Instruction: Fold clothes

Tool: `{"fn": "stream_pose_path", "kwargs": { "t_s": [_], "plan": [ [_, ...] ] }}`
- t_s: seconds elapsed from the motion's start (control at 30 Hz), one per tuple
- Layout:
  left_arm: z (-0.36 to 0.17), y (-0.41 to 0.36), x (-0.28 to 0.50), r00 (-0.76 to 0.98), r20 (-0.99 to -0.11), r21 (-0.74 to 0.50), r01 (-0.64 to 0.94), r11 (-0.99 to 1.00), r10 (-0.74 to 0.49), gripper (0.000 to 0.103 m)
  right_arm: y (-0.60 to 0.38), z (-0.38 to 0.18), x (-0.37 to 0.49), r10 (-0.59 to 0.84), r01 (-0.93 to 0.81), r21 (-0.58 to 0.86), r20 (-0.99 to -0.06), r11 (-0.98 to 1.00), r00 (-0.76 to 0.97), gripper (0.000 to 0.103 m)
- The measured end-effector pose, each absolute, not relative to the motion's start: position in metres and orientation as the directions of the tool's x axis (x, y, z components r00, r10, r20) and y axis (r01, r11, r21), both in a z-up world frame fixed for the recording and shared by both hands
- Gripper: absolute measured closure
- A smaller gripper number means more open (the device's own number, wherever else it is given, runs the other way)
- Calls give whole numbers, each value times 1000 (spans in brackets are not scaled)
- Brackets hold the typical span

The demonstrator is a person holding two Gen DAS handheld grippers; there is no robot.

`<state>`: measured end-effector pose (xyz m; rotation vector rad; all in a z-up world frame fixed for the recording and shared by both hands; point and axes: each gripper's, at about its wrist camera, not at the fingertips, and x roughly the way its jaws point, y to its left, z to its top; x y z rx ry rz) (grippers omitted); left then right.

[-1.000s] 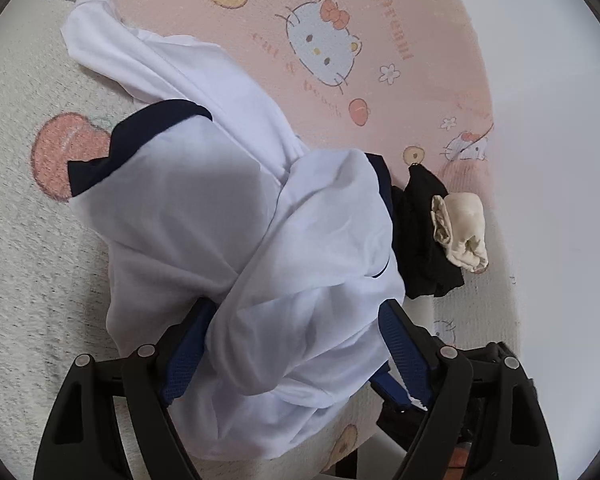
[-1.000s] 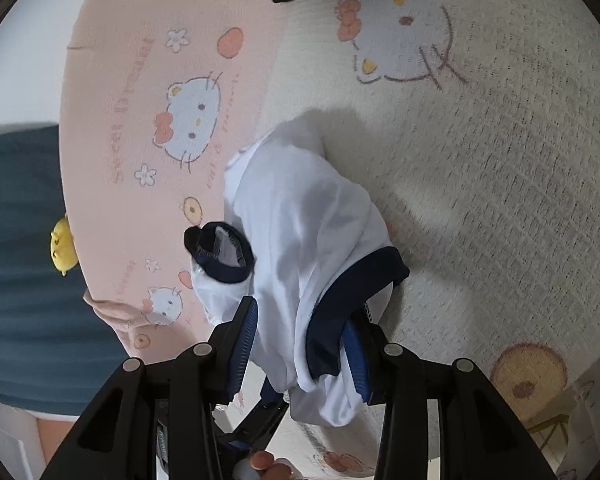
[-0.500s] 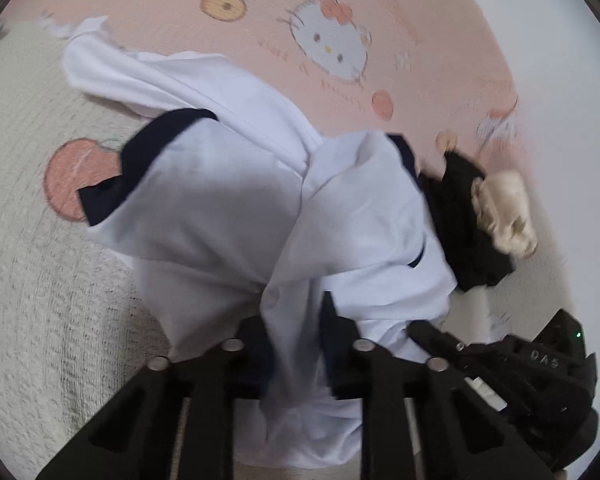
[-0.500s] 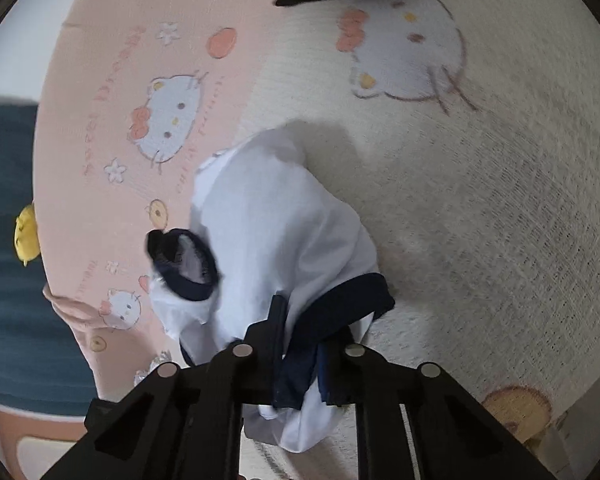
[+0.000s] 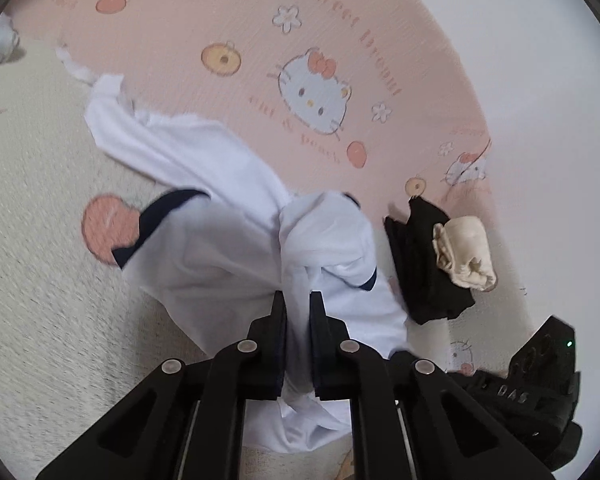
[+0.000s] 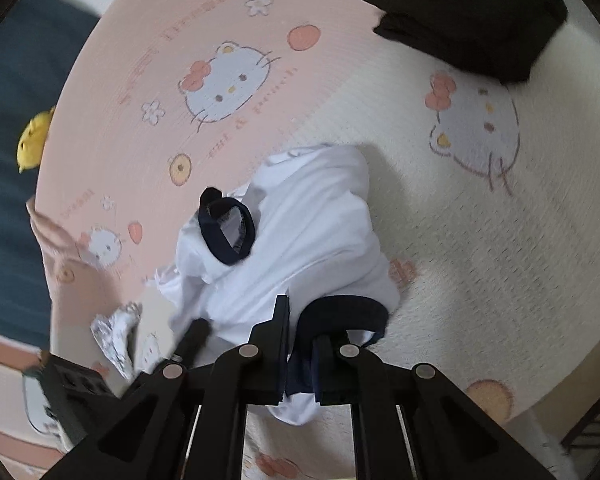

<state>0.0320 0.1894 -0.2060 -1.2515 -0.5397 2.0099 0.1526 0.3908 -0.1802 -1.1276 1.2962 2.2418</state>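
Cartoon-cat bedspread (image 5: 228, 12) underneath; left hand-held gripper (image 5: 298, 300) and right hand-held gripper (image 6: 300, 312) both clamped on white shirt (image 5: 228, 248)

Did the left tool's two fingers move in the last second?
Yes. The left tool has closed: its fingers, earlier spread wide either side of the white shirt, now pinch a fold of it.

a bed (image 5: 28, 288) filled both views, covered by a cream textured bedspread (image 6: 480, 264) printed with cartoon cats and peaches, edged by a pink band (image 5: 228, 12) with lettering. a plain white wall (image 5: 540, 92) stood beyond. a small yellow plush toy (image 6: 31, 140) sat against dark blue.
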Motion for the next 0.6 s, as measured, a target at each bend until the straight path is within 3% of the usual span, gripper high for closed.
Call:
{"fn": "stream_pose_path", "kwargs": {
  "t_s": [0.07, 0.13, 0.5, 0.53, 0.6],
  "plan": [
    [-203, 188, 31, -280, -594, -671, -345, -657, 754, 97, 391, -181, 157, -148, -600, 588, -770, -542, -621, 87],
    [-200, 188, 29, -271, -584, -681, -349, -644, 765, 97, 393, -185, 161, -200, -606, 601, -776, -521, -597, 69],
    [-191, 181, 24, -216, -545, -739, -332, -585, 810, 95, 402, -194, 159, -260, -579, 695, -707, -426, -658, 68],
    [-197, 180, 23, -193, -533, -769, -297, -567, 824, 89, 400, -196, 158, -269, -588, 690, -715, -422, -646, 68],
    [-206, 176, 21, -161, -497, -819, -237, -522, 853, 65, 396, -199, 159, -286, -603, 679, -729, -418, -623, 68]
  ]
}}
